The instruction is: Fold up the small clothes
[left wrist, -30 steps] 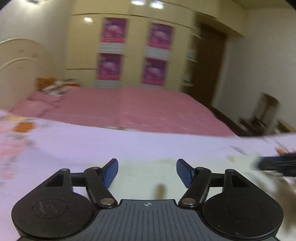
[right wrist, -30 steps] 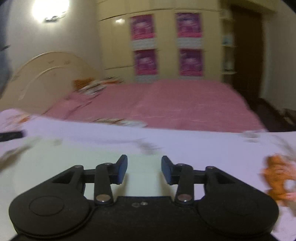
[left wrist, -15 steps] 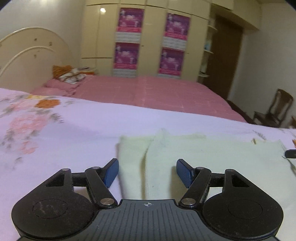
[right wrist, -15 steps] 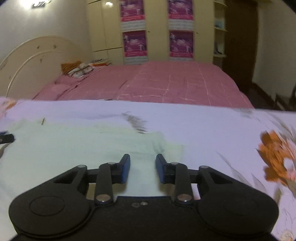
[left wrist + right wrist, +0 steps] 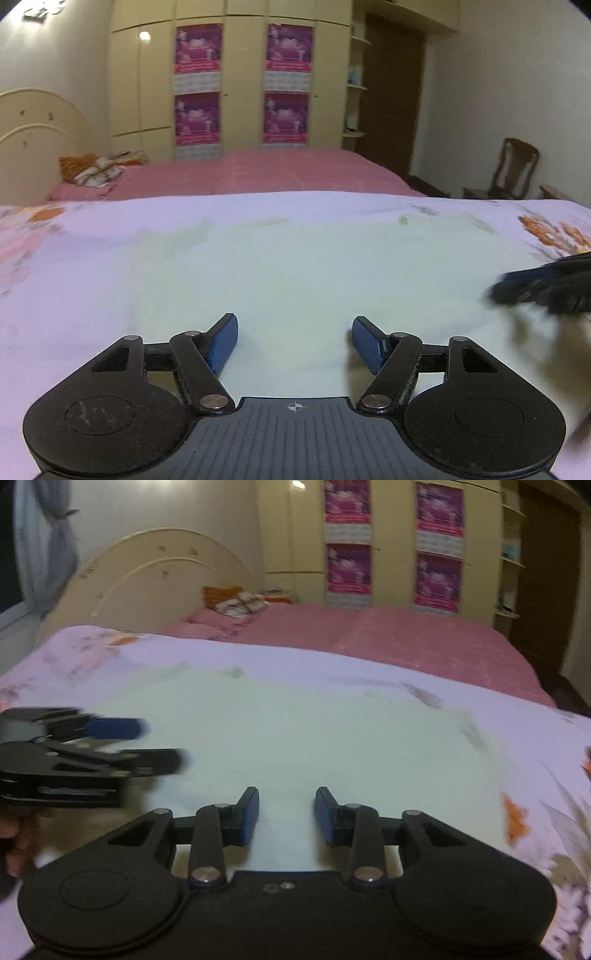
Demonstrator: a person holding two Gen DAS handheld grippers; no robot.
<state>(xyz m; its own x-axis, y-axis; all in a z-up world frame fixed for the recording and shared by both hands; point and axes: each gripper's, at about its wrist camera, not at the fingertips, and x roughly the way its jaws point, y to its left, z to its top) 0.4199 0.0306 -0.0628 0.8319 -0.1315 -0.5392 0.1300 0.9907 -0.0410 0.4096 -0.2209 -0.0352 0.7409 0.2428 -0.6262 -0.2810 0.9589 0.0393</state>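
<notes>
Floral lilac bedsheet (image 5: 92,266) is overlaid by a flat pale-green garment (image 5: 295,266); left gripper (image 5: 294,341) and right gripper (image 5: 287,818) jaws are held apart, empty.

A home bedroom: a bed with a pink cover (image 5: 258,173) and a curved cream headboard (image 5: 162,576), a tall cream wardrobe (image 5: 240,85) (pink posters on its doors), a wooden chair (image 5: 513,166) and a dark door (image 5: 391,99)
</notes>
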